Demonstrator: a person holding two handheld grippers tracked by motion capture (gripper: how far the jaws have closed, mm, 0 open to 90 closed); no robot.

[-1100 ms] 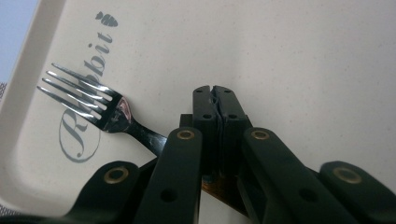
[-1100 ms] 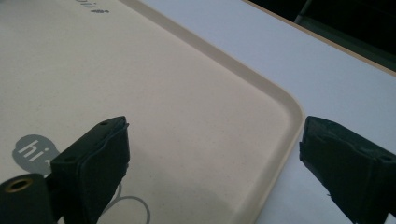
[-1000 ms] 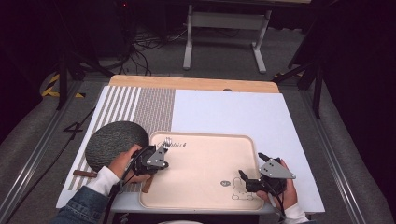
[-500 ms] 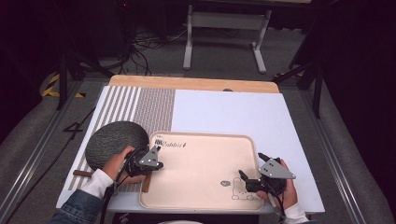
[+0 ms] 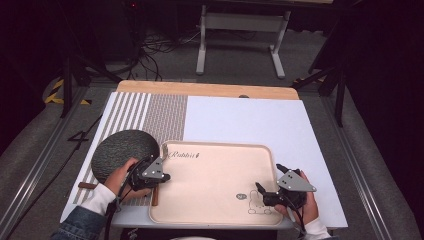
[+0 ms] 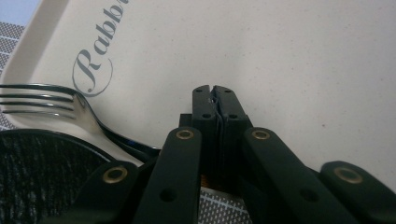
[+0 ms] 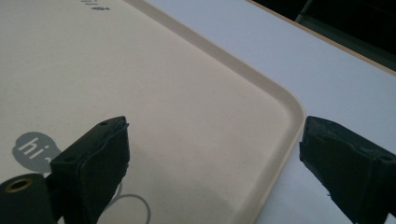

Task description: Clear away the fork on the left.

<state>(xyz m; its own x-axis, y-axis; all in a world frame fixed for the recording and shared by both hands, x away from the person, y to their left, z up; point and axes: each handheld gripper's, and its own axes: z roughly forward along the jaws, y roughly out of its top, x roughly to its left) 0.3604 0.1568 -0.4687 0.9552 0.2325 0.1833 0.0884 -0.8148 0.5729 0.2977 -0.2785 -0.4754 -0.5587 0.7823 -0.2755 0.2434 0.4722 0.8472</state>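
The fork (image 6: 51,105) lies across the tray's (image 5: 220,150) left rim beside the dark plate (image 5: 122,150); the left gripper (image 6: 215,93), clenched empty, hovers near it, while the right gripper (image 7: 210,154), jaws released, straddles the tray's right edge, likely to steady it.

The beige rectangular plastic tray (image 5: 210,185) looks matt and faintly speckled. Beside it, the shiny silver metal fork (image 6: 70,109) gleams, and the dark round woven placemat (image 5: 122,150) looks coarse and rough.
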